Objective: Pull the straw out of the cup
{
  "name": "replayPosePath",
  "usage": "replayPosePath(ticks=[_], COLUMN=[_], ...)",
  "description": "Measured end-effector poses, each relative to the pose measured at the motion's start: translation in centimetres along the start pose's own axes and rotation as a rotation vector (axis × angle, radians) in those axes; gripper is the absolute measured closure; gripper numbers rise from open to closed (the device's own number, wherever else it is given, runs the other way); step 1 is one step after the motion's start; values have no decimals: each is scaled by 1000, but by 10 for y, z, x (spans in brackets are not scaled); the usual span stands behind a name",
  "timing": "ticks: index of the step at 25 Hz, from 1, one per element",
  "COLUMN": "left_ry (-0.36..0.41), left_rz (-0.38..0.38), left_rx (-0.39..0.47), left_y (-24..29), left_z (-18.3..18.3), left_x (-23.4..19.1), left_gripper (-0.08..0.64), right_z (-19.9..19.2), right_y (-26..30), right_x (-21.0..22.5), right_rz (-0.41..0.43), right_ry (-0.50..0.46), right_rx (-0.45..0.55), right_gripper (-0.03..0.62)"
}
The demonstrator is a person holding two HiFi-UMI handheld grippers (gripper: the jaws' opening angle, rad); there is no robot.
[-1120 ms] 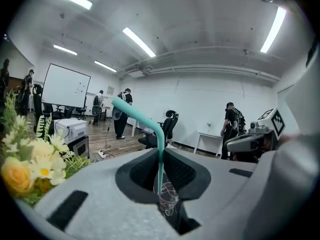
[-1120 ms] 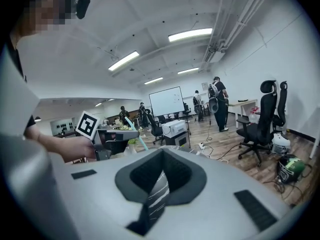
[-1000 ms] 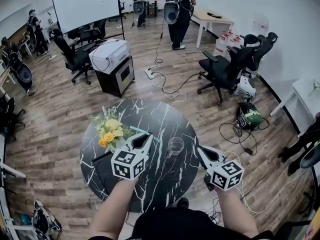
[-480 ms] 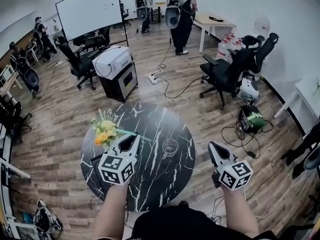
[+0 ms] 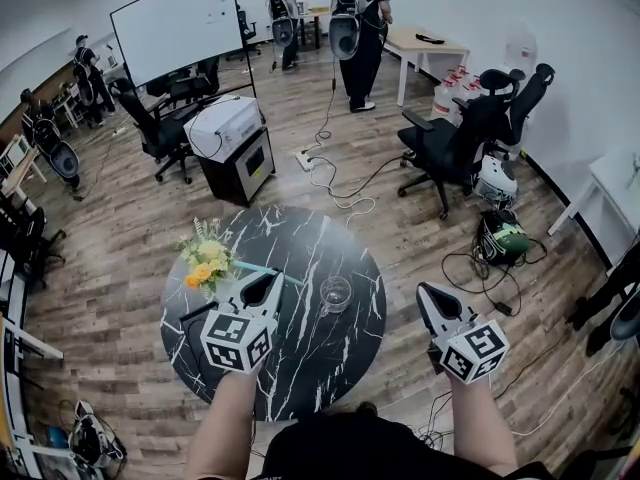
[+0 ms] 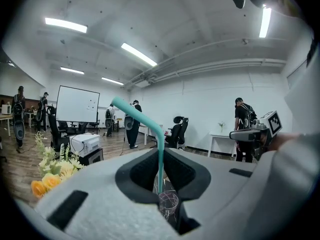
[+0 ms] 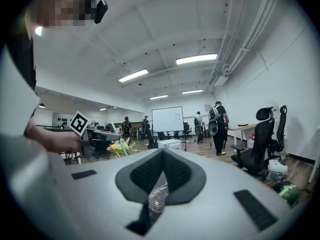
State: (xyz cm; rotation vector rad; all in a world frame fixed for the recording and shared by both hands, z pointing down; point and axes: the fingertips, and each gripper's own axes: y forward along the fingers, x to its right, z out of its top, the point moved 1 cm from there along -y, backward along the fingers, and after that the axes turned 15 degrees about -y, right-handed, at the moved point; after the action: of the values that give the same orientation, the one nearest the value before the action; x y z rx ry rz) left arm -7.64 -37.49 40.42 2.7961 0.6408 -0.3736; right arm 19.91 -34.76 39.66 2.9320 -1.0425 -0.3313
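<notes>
The straw (image 6: 160, 156) is clear of the cup (image 5: 335, 294), pinched upright in your left gripper (image 5: 270, 278), and both grippers have drawn back from the cup, so the pull looks done. The cup stands alone on the table (image 5: 320, 233) between them. Your right gripper (image 5: 424, 292) is off to the side, its jaws pressed together on nothing.

cup (image 5: 335, 293) on the table (image 5: 300, 373) (near its middle), flowers (image 5: 205, 258) to its left.

Yellow flowers (image 5: 205, 260) sit on a round black marble table (image 5: 300, 238); beyond stand a printer (image 5: 225, 123) and whiteboard (image 5: 180, 23).
</notes>
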Motion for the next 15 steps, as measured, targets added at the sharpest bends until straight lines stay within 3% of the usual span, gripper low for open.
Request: replayPosePath(ticks=[15], left_ry=[-6], left_rz=[-20], left_rx=[7], left_y=[-3], left_z=[1], left_x=[-4], left_gripper=[520], right_z=[9], right_y=[12], right_x=[-21], right_rz=[44], right_ry=[-24], right_rx=[9], right_gripper=[589])
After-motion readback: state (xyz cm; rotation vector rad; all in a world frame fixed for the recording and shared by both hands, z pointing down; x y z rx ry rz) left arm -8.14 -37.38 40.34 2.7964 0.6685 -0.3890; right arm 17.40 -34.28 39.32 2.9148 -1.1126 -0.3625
